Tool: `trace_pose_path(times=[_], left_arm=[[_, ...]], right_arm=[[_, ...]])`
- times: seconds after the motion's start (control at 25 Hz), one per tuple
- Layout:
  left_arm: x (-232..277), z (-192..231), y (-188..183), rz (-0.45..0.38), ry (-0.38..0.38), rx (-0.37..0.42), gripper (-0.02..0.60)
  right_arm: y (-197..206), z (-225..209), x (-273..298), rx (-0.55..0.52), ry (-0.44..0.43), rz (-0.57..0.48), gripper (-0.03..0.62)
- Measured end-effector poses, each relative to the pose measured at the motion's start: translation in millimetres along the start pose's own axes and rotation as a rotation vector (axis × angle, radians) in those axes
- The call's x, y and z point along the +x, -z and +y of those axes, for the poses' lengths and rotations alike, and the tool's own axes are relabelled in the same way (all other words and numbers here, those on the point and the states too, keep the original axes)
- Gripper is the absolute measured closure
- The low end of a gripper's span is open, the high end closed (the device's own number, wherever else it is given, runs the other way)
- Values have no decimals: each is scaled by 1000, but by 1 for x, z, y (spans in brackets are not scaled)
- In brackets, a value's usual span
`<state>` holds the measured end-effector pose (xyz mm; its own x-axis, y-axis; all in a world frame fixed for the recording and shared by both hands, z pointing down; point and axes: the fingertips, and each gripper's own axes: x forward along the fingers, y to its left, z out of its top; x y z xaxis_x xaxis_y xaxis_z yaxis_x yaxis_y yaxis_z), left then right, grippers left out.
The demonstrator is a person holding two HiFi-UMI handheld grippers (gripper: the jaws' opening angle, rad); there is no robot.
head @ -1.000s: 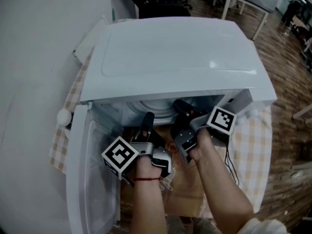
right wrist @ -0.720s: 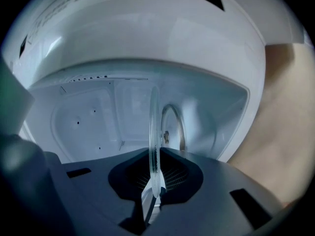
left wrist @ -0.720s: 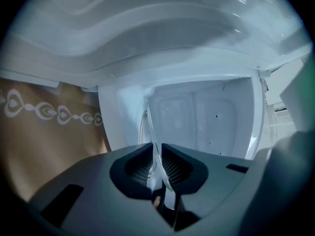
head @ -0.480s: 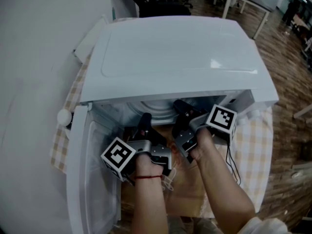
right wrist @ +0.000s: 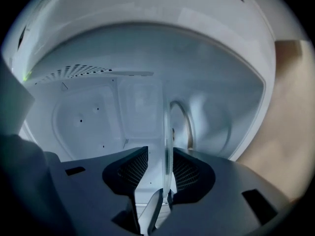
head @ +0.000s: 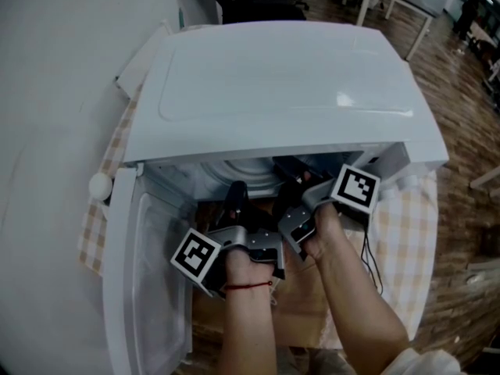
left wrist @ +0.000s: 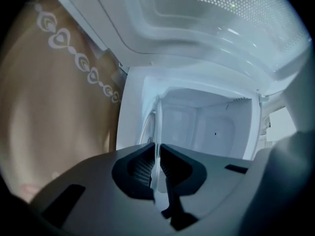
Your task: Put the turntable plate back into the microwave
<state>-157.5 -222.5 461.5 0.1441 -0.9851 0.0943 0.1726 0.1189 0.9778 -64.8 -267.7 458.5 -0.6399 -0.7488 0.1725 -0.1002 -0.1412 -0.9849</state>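
Note:
The white microwave (head: 281, 84) stands with its door (head: 148, 287) swung open to the left. The clear glass turntable plate (head: 244, 170) is inside the cavity mouth, with both grippers at its near rim. My left gripper (head: 237, 195) is shut on the plate's edge (left wrist: 157, 132), thin glass pinched between its pads (left wrist: 142, 166). My right gripper (head: 291, 180) has its jaws opening. The plate rim (right wrist: 167, 132) still stands between them, close to one pad with a gap to the other (right wrist: 133, 168).
A checkered cloth (head: 406, 225) lies under the microwave, and a brown sheet (head: 301, 303) lies in front of it. A round ring (right wrist: 183, 122) shows on the cavity surface behind the plate. The wall (head: 55, 92) is close on the left, wooden floor (head: 461, 92) on the right.
My left gripper has rolled, its marker cube swinging down and to the right. The right gripper's jaws look spread wider. Neither hand has shifted place.

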Motion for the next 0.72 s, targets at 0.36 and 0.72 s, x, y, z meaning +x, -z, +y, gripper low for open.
trace_pose_path(times=[0.36,0.72], left_arm=[[0,-10,-1,34,58,-12,546],[0,-9,4,41,56,-5,546]], right_arm=[[9,1,-17,-48,0,76,430],[20,-7,-42,-27,28,42,481]])
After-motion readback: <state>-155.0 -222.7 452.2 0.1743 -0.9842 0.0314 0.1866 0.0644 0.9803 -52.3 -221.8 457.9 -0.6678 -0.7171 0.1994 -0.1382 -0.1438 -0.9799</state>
